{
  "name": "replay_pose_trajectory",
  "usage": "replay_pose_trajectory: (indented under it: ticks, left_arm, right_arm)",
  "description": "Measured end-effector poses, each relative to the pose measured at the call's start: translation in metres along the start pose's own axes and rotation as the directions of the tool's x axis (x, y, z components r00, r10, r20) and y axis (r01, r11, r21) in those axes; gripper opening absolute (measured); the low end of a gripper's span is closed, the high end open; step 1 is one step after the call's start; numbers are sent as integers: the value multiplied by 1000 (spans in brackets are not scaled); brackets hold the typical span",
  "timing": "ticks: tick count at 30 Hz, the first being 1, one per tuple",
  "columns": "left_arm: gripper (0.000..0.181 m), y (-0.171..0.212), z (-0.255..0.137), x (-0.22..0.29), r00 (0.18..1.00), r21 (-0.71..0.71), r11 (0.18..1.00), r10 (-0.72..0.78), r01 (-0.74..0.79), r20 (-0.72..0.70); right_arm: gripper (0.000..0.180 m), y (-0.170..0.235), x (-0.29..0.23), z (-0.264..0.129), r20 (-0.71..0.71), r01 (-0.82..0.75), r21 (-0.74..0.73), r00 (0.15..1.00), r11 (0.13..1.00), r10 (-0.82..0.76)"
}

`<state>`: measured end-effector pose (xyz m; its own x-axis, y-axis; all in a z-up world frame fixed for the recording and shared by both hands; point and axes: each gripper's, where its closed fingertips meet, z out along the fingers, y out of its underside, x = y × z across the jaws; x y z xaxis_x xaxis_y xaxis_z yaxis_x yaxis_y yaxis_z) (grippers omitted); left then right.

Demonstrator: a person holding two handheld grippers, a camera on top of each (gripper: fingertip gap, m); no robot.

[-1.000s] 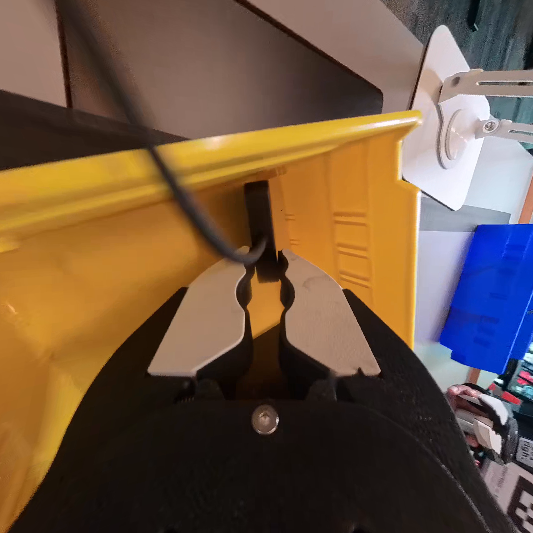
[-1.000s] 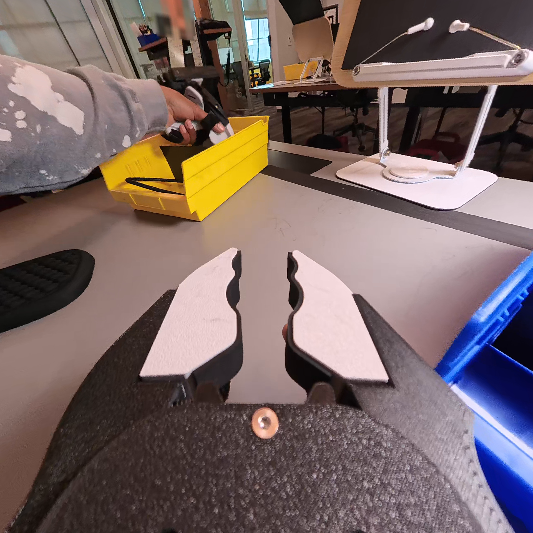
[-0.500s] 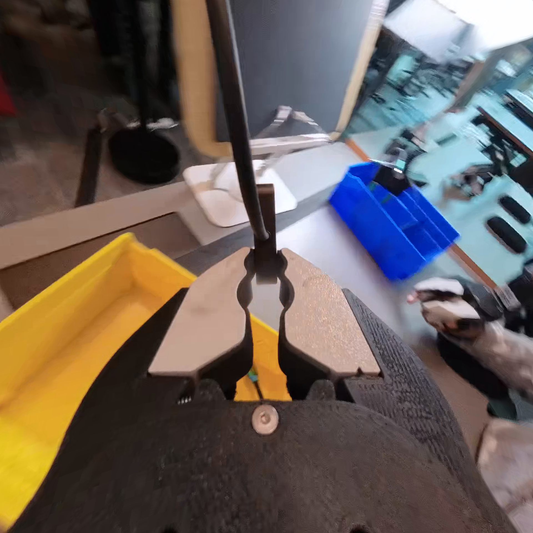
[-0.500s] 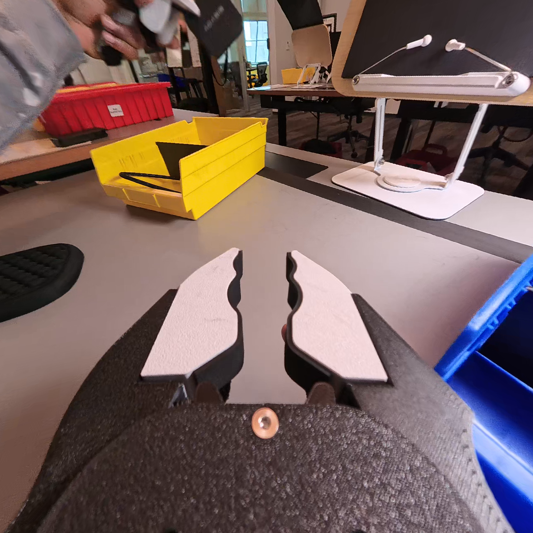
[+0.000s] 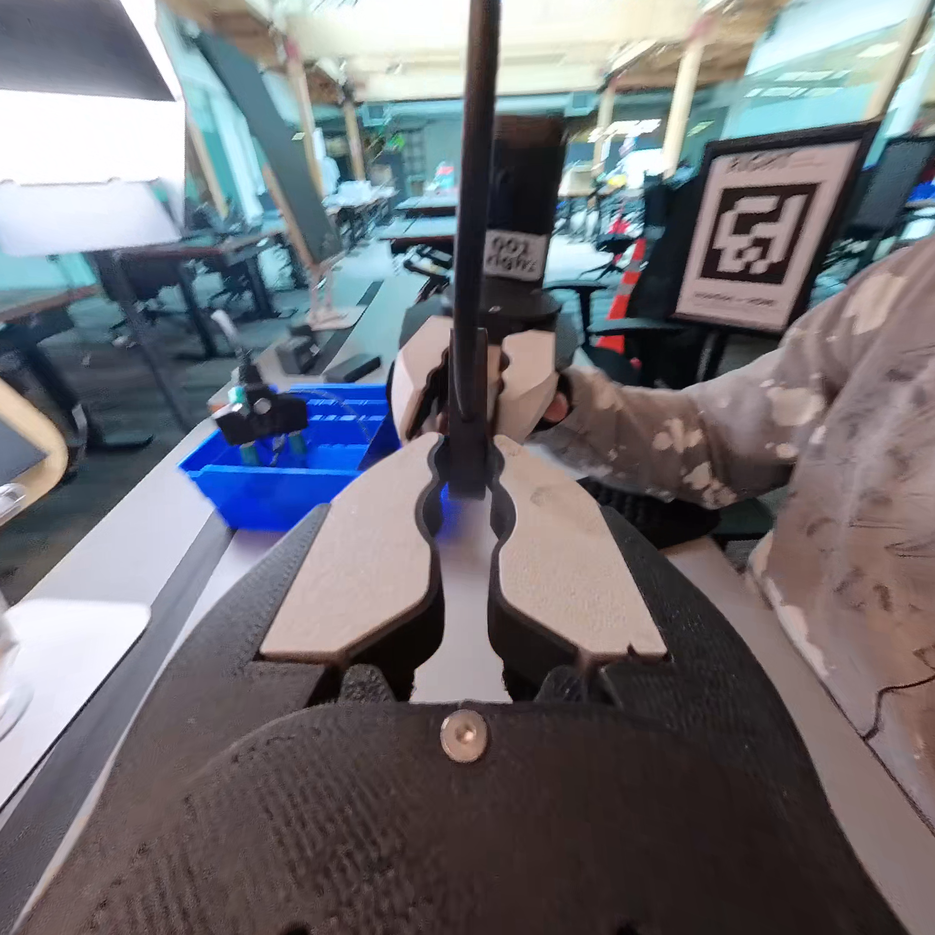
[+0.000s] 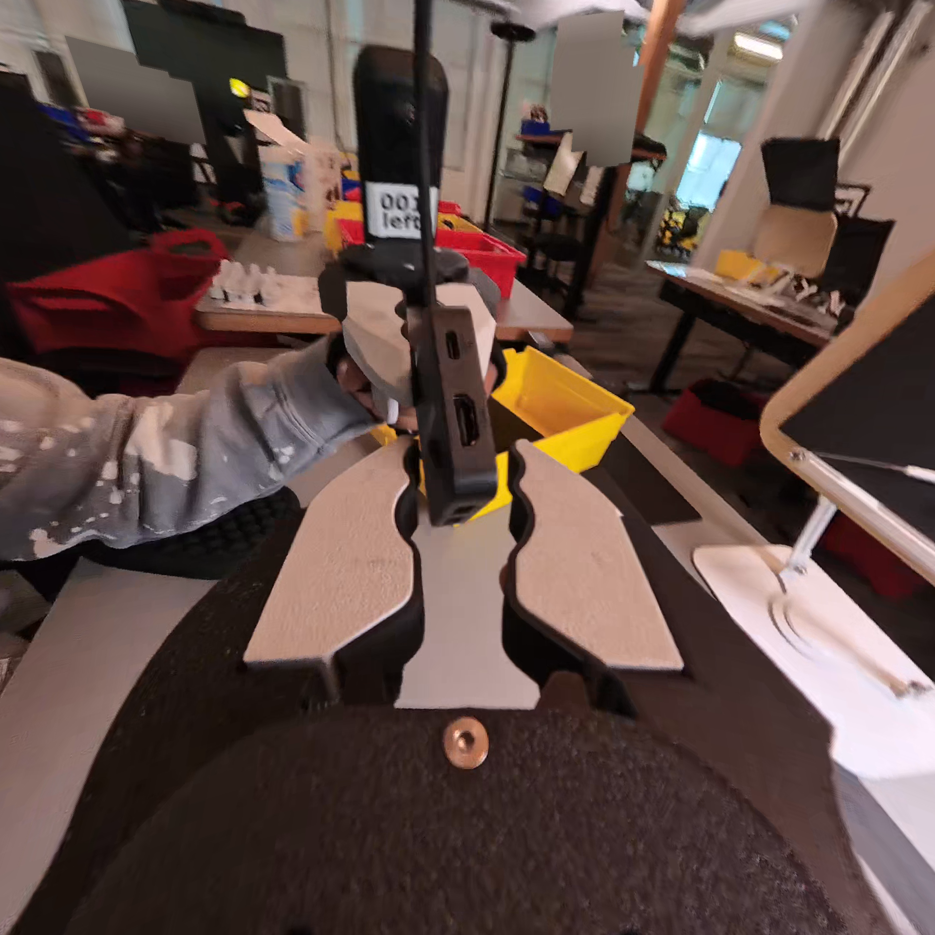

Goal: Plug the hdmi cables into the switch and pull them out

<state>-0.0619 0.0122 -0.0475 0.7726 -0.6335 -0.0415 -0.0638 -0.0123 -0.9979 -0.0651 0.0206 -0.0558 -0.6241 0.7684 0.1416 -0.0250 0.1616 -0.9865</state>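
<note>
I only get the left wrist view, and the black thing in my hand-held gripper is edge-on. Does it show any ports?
Observer: Yes. The right wrist view shows the switch side-on, with an empty HDMI port.
Operator: Is the right hand-held gripper shut on it?
Observer: No. The right hand-held gripper is open, with the switch's lower end between its fingers.
Operator: Anything behind the switch in that view?
Observer: A yellow bin.
</note>
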Motion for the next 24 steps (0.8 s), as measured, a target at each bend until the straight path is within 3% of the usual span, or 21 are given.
replay_pose_trajectory:
  ticks: [3, 5, 11, 13, 16, 21, 24]
  left_arm:
    - [15, 0, 1, 4, 998, 63, 998, -20, 23, -53]
    - [16, 7, 0, -2, 998, 56, 998, -39, 42, -46]
    - [17, 9, -25, -32, 986, 13, 997, -75, 74, 152]
    - [16, 4, -37, -32, 977, -25, 999, -31, 37, 213]
    - [19, -1, -38, -27, 954, -107, 993, 70, -40, 291]
    - [42, 48, 7, -21, 952, -400, 915, 162, -46, 261]
    - [43, 84, 24, -19, 970, -507, 862, 127, -3, 209]
  right_arm:
    - [15, 0, -11, 3, 61, 32, 85, 997, 996, -38]
    - [14, 7, -6, 4, 58, 16, 58, 998, 998, -19]
    - [13, 17, 31, -17, -72, -86, -24, 994, 996, 84]
    - [14, 28, 45, -28, -150, -58, -111, 988, 992, 41]
    - [14, 67, 56, -39, -213, -37, -377, 976, 926, -47]
    - [13, 107, 19, -23, -6, -40, -541, 999, 840, 43]
    - [13, 113, -8, -21, 140, 69, -573, 990, 817, 14]
